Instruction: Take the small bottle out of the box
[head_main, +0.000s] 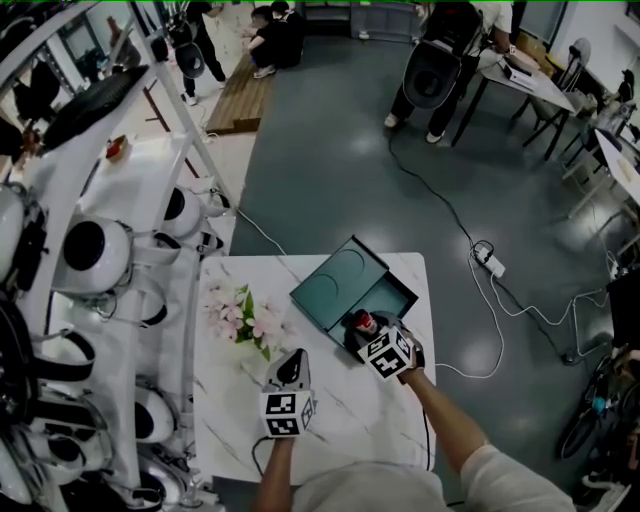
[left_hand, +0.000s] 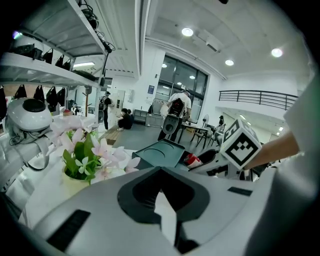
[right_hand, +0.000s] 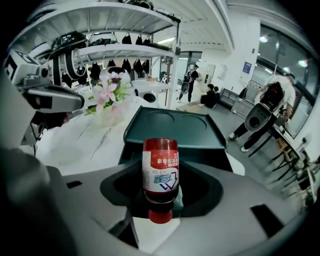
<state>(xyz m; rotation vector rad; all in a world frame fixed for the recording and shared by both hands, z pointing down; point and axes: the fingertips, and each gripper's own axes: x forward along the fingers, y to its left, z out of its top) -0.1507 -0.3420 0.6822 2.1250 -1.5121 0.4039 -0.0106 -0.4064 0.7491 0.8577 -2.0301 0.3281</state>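
Head view: I look steeply down on the marble table (head_main: 340, 420) from above its near edge. Left gripper view: low at the table's near left, facing far right past the flowers (left_hand: 85, 155) toward the green box (left_hand: 160, 152). Right gripper view: close over that box. All three share it.
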